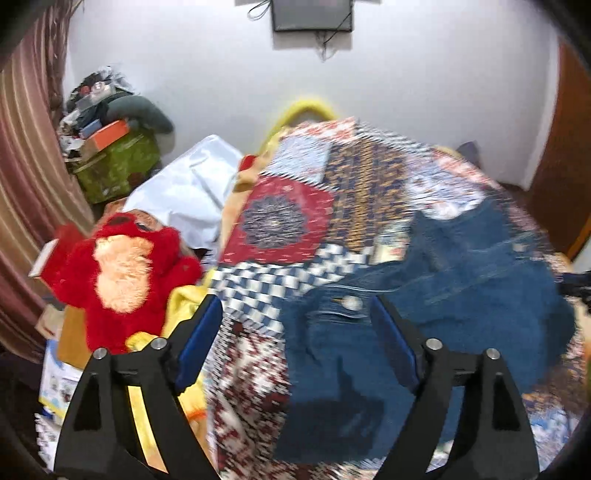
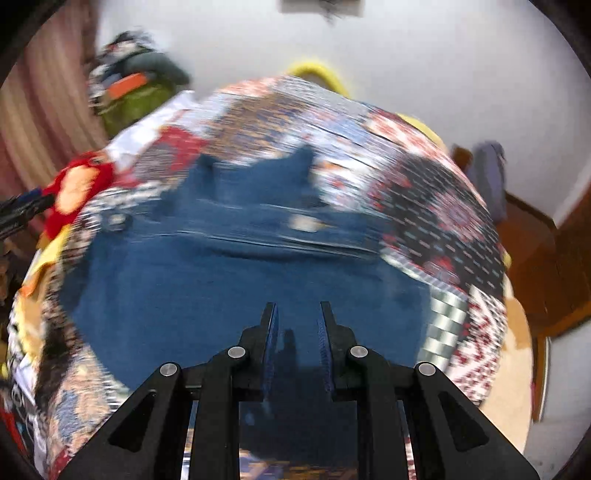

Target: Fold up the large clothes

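Note:
Blue denim jeans (image 1: 443,273) lie spread on a patchwork quilt (image 1: 295,206) on the bed. In the left wrist view my left gripper (image 1: 295,306) is wide open, its fingers either side of the waistband button, above the cloth. In the right wrist view the jeans (image 2: 229,266) fill the middle, blurred by motion. My right gripper (image 2: 297,310) is open with a narrow gap, empty, just over the denim. The left gripper's tip (image 2: 22,210) shows at the left edge.
A red plush toy (image 1: 125,273) and a white bag (image 1: 184,195) lie left of the bed. A cluttered green box (image 1: 114,162) stands by the striped curtain (image 1: 26,177). A wooden door (image 1: 565,155) is at the right. A screen (image 1: 312,14) hangs on the wall.

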Tool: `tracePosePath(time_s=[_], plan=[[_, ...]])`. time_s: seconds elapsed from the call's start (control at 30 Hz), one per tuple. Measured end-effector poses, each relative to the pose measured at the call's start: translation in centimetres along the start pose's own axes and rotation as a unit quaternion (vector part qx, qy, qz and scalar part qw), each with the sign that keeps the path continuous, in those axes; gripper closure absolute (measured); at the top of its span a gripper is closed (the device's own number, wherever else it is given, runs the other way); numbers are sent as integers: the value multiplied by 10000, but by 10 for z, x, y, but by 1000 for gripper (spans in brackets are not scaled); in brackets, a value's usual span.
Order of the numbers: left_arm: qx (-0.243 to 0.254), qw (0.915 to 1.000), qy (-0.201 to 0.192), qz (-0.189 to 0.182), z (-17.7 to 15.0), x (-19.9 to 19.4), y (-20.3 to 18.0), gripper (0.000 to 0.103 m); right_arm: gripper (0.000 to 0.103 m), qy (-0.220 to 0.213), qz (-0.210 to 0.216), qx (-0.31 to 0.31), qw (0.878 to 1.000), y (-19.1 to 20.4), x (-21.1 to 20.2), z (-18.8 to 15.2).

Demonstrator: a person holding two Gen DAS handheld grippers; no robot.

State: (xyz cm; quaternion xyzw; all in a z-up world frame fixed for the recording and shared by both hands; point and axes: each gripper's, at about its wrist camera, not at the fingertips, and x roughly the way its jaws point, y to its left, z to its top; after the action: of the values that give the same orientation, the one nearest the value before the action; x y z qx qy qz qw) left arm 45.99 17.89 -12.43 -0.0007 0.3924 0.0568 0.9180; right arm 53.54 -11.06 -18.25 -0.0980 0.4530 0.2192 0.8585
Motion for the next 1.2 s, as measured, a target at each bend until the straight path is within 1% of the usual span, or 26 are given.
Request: tracePosePath(time_s=[0.07, 0.13, 0.2, 0.27, 0.33, 0.4, 0.47, 0.53, 0.57, 0.63, 0.7, 0.73, 0.77, 0.8, 0.83, 0.87, 0.9, 0.93, 0.97, 1.03, 1.07, 1.13, 1.2], plan=[[86, 9996, 3, -270, -8, -8, -10, 15, 86, -59, 234, -174, 9996, 30, -2, -1], [168, 9986, 76, -498, -19, -8, -23, 15, 86, -51, 415, -308, 9987, 56, 1, -3], [154, 9970, 266, -705, -35, 2, -35, 13, 86, 20, 552, -462, 9974, 83, 10, -5], [198, 9944, 532, -888, -52, 17, -47, 13, 86, 117, 611, -614, 9962, 100, 24, -9], [306, 9926, 737, -911, -68, 33, -58, 13, 86, 270, 599, -769, 9949, 115, 37, -14], [367, 9912, 944, -854, -82, 55, -67, 13, 86, 512, 484, -875, 9937, 123, 57, -20], [351, 9895, 1111, -855, -91, 72, -71, 13, 86, 713, 231, -1026, 9919, 125, 76, -28], [345, 9886, 1231, -789, -98, 87, -71, 12, 87, 636, 201, -1250, 9899, 127, 82, -35], [315, 9890, 1225, -764, -101, 92, -69, 6, 87, 567, 182, -1364, 9889, 128, 80, -38], [176, 9913, 1100, -695, -104, 95, -61, 0, 87, 546, 62, -1529, 9867, 130, 78, -42], [79, 9916, 1065, -733, -107, 94, -54, 0, 87, 453, -264, -1651, 9849, 129, 72, -44], [36, 9924, 1033, -668, -108, 92, -51, 0, 86, 421, -537, -1717, 9828, 127, 72, -47], [24, 9938, 988, -506, -109, 90, -48, 0, 79, 400, -681, -1739, 9816, 123, 72, -50], [45, 9950, 960, -274, -111, 88, -45, 0, 71, 376, -702, -1683, 9825, 117, 71, -51], [64, 9953, 962, -128, -112, 88, -42, 0, 48, 338, -779, -1595, 9835, 110, 69, -51], [-7, 9949, 988, -186, -115, 87, -36, 0, 27, 297, -890, -1447, 9850, 98, 67, -49], [-197, 9936, 1055, -348, -117, 88, -28, 0, 23, 296, -883, -1338, 9866, 90, 65, -49], [-346, 9921, 1128, -434, -119, 89, -23, 0, 23, 343, -820, -1192, 9889, 79, 64, -50], [-475, 9903, 1206, -502, -121, 89, -19, 0, 23, 419, -846, -1079, 9897, 70, 64, -51], [-565, 9905, 1166, -458, -121, 85, -15, 0, 23, 458, -875, -916, 9909, 53, 62, -57], [-578, 9910, 1143, -399, -121, 82, -14, 0, 23, 461, -786, -806, 9926, 45, 60, -59], [-582, 9925, 1064, -141, -120, 76, -11, 0, 23, 422, -782, -618, 9941, 31, 52, -62], [-652, 9920, 1078, -113, -121, 71, -6, 0, 23, 394, -734, -416, 9957, 17, 44, -65]])
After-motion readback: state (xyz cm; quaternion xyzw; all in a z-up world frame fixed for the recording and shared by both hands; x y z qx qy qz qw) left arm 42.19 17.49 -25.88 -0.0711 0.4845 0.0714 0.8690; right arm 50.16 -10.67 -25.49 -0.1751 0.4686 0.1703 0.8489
